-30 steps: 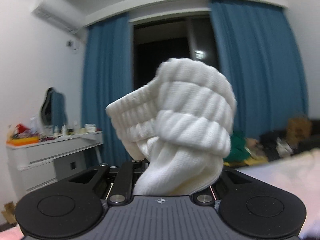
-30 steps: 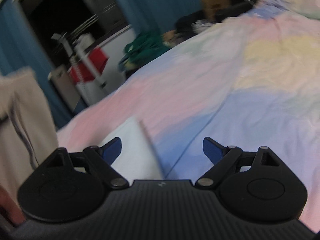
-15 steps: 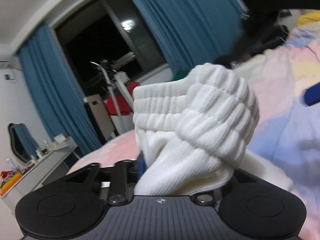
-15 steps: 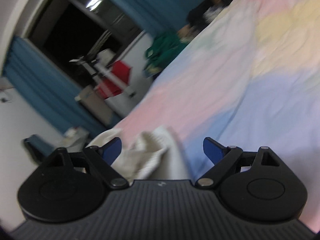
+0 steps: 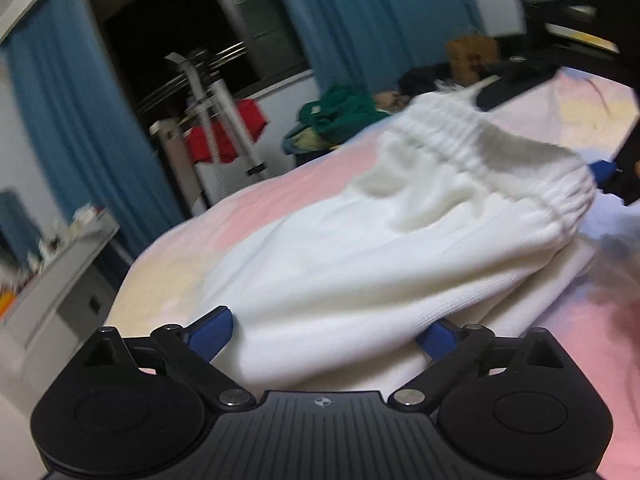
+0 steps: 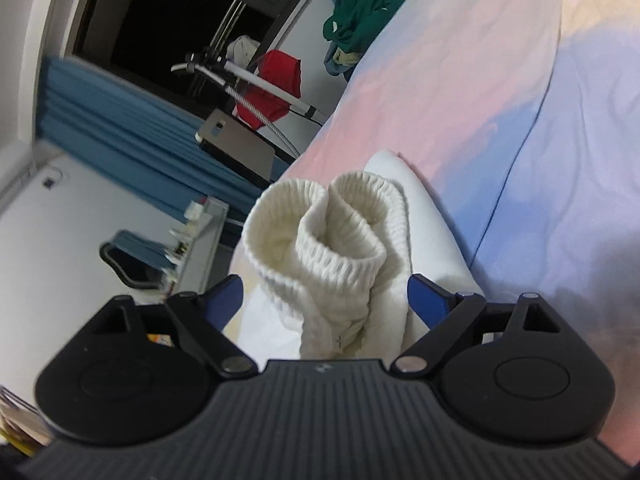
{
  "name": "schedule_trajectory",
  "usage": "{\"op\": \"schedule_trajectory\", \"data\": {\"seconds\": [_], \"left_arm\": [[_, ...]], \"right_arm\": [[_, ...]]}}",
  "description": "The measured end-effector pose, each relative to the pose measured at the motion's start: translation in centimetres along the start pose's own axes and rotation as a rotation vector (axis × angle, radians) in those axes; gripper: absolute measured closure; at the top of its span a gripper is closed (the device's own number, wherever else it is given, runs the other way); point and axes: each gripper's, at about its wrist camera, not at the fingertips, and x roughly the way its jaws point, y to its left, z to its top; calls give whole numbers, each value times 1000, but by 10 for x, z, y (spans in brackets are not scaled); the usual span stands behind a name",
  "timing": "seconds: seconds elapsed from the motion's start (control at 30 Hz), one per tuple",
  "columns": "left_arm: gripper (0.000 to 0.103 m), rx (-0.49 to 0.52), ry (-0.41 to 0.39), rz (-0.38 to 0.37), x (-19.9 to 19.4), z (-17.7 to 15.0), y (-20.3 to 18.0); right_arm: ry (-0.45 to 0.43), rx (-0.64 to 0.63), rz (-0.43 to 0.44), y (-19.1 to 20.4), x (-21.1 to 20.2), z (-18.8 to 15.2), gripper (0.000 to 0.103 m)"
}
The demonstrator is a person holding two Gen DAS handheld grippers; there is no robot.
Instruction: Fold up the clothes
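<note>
Partly hidden behind the left gripper (image 5: 326, 330), the near end of the white socks (image 5: 400, 248) runs down out of sight between its blue fingers (image 5: 212, 330), so whether the pads touch the fabric there cannot be told. Those fingers stand wide apart, with the cloth lying loose between them on the bed (image 5: 280, 200). The left wrist view is blurred at its edges. The right gripper (image 5: 580, 92) shows at the upper right as a dark shape, cut off by the frame. Only one blue tip shows, beside the ribbed cuff at the far end of the socks.

From the right wrist view, the two ribbed cuffs of the socks (image 6: 332, 240) stand up together between the right gripper's (image 6: 326, 300) fingers (image 6: 428, 300). These fingers are also spread wide, and the knit fills much of the gap without a visible pinch. The lower part of the cuffs is hidden by the gripper body. This gripper is rolled over to one side, so the room looks tilted: the blue curtains (image 6: 132, 120) slant across the frame, and a red garment (image 6: 276, 84) hangs on a rack beyond the pastel bedsheet (image 6: 500, 120).
</note>
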Motion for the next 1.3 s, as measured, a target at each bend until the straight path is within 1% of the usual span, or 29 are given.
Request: {"op": "schedule_trajectory", "data": {"seconds": [0.1,0.17,0.27,0.33,0.47,0.53,0.57,0.63,0.7,0.77,0.8,0.9,1.07,1.17,1.23,1.3], "left_arm": [[5,-94,12,55,-6,-1,24],[5,-159,31,66,-11,2,39],[5,-211,49,92,-25,0,44],[5,-246,73,113,-17,1,52],[5,-374,122,63,-5,-2,79],[5,-421,137,43,1,-2,89],[5,-432,140,38,4,-3,93],[5,-436,136,40,-2,-7,96],[5,-432,131,42,-6,-10,94],[5,-427,124,46,-12,-13,84],[5,-423,121,49,-14,-14,81],[5,-407,116,57,-3,-12,74],[5,-388,89,68,-5,-16,71],[5,-395,75,65,-6,-19,72],[5,-402,71,66,-5,-19,72],[5,-401,59,69,-6,-19,71]], "right_arm": [[25,-30,-20,7,0,-8,12],[41,-51,-34,11,0,-13,12],[66,-80,-53,18,-1,-20,11],[105,-68,-20,19,1,-25,11],[215,-13,10,13,10,-34,12],[225,26,39,10,15,-36,11],[224,41,59,9,17,-38,12],[189,39,104,13,13,-37,11],[149,24,152,17,9,-35,11],[95,31,170,18,4,-32,11],[76,40,158,16,3,-32,11],[28,41,102,13,7,-33,11],[-5,-3,43,13,17,-33,11],[-20,-37,3,14,22,-32,12],[-30,-60,-23,14,25,-32,19],[-40,-83,-49,14,28,-31,38]]}}
